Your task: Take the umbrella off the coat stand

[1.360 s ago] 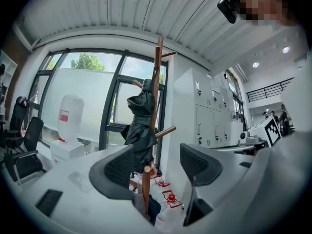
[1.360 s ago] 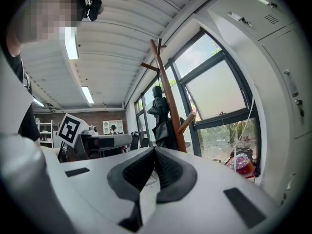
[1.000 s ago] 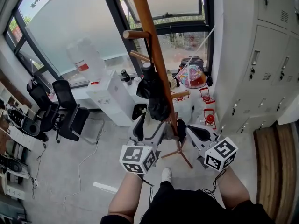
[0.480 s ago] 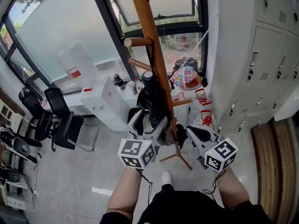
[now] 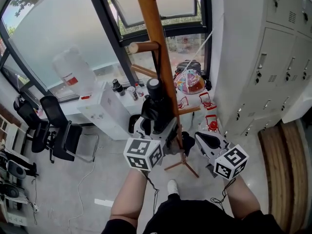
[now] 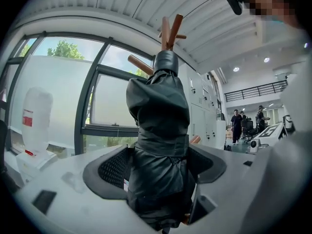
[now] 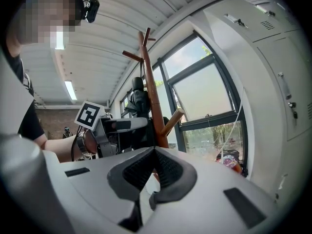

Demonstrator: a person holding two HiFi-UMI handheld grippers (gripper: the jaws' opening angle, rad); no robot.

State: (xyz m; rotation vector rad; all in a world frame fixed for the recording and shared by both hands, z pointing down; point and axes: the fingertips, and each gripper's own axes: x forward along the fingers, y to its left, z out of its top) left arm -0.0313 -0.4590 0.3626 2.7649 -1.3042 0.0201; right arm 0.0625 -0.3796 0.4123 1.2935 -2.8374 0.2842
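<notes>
Tall dark-framed windows (image 5: 58, 28) fill 10 to 12 o'clock, the big left pane frosted, with trees showing above it. Grey metal lockers (image 5: 273, 57) line the wall at 2 o'clock. The floor (image 5: 73, 189) is pale grey, with a wood strip (image 5: 287, 169) at 4 o'clock. Black office chairs (image 5: 63, 135) stand at 9 o'clock, near a white cabinet (image 5: 105, 113). Strip lights (image 7: 69, 89) glow on the ribbed ceiling (image 7: 122, 13).
</notes>
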